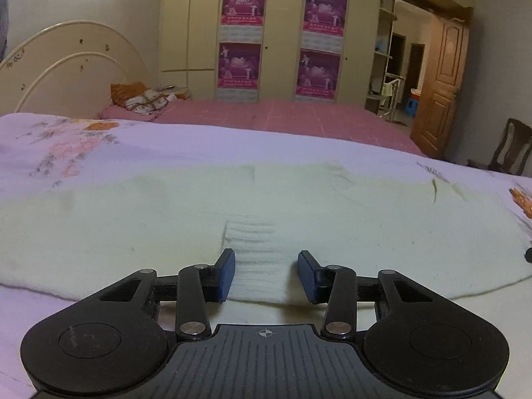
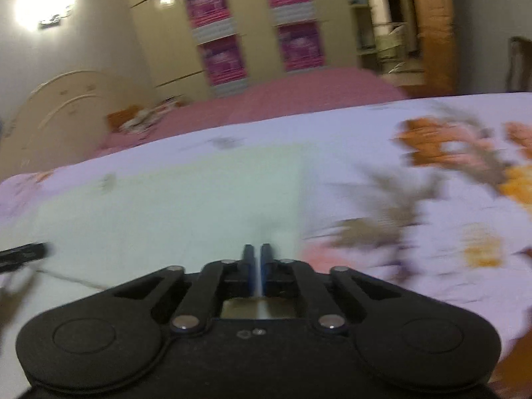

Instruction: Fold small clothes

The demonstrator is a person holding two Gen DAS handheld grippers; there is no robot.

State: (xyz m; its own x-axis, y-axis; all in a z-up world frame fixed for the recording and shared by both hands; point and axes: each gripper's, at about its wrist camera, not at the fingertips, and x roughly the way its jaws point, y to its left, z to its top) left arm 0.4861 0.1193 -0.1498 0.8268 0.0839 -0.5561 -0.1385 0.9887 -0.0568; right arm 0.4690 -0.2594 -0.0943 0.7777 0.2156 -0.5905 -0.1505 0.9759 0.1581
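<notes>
Lay flat on the floral bedsheet (image 1: 99, 146): pale knit garment (image 1: 299, 206). Left claw (image 1: 266, 274) spread wide astride its ribbed hem. Right claw (image 2: 256, 262) pinched nearly closed over the garment's edge; grip unclear through blur. Sharp only in left view: wardrobe posters (image 1: 244, 0).

Pale cream knit garment (image 1: 232, 206) on lilac floral sheet (image 1: 83, 146); beyond it, pink bed cover (image 1: 282, 116); blue-padded black fingers (image 1: 227, 274).

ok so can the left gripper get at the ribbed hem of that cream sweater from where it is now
Probably yes. The left gripper is open, its blue pads on either side of the ribbed hem of the cream sweater, which lies flat on the floral bedsheet. Nothing lies between them.
</notes>
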